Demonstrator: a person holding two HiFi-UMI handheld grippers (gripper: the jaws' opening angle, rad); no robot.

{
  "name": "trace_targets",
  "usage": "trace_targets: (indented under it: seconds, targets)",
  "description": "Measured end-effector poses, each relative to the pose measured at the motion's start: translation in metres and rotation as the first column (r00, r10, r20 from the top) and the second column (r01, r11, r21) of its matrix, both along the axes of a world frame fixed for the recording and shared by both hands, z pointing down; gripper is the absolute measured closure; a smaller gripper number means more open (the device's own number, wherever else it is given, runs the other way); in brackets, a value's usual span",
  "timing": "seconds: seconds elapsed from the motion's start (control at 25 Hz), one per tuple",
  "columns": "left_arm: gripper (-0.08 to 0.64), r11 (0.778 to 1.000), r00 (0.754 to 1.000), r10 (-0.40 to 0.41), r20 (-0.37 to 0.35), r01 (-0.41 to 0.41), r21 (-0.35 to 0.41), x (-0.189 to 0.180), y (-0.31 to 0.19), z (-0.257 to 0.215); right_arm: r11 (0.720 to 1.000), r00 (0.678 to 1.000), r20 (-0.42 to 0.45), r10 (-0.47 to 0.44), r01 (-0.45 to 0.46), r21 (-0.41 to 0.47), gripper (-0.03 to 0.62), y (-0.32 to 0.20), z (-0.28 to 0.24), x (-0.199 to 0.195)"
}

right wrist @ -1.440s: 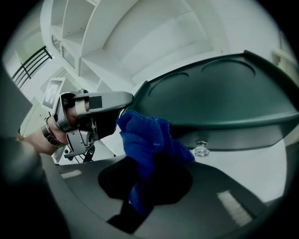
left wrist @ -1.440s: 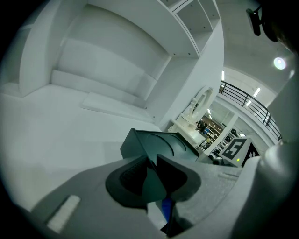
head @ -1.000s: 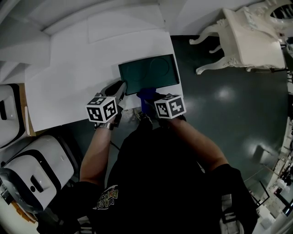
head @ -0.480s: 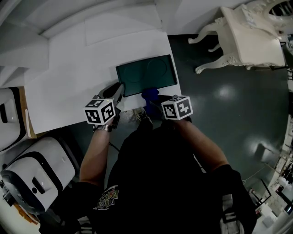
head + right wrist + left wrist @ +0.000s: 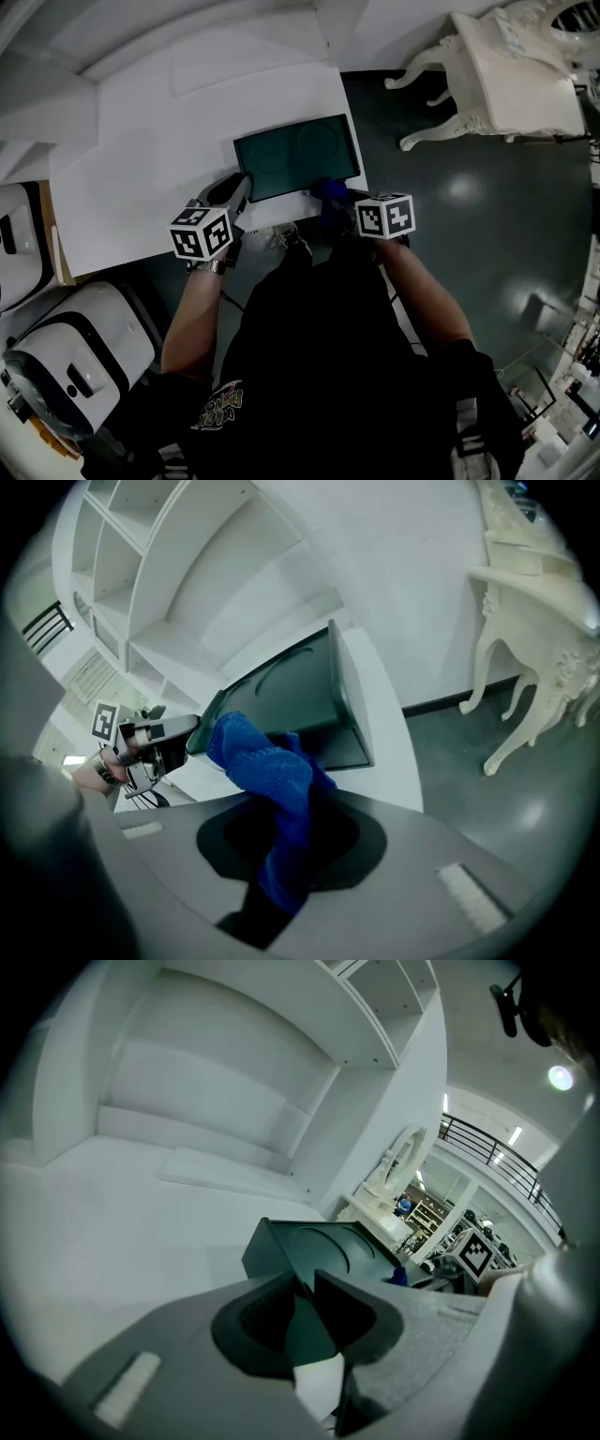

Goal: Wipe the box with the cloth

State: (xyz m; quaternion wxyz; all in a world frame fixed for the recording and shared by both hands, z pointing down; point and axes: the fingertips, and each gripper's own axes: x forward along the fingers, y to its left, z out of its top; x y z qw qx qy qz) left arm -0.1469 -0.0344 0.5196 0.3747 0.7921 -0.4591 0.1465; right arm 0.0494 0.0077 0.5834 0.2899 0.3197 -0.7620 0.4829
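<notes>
Left gripper (image 5: 305, 1286) clamping box (image 5: 323, 1246); right gripper (image 5: 286, 841) clamping cloth (image 5: 267, 761)

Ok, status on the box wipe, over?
Left gripper jaws shut on dark green flat box, near-left corner. Right gripper jaws shut on blue fuzzy cloth, at box's near-right edge. No obstruction seen.

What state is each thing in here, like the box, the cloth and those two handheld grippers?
box: lying flat on the white table, near-left corner clamped.
cloth: bunched up, held at the box's near edge.
left gripper: shut on the box.
right gripper: shut on the cloth.
ornate white chair: upright on the floor.
</notes>
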Motion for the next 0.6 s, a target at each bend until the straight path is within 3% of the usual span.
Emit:
trace_targets:
  seconds: [0.32,0.6]
  targets:
    - [0.478,1.000,0.999,0.013,0.033,-0.013,-0.010,0.003,0.000,0.001,0.993,0.993,0.009,0.116,-0.116,0.005,0.502,-0.019,0.000,0.045]
    - [0.479,1.000,0.998,0.002,0.068,-0.001,-0.026,0.006,-0.002,0.001,0.988,0.988,0.001,0.156,-0.156,0.000,0.502,-0.031,0.002,0.077]
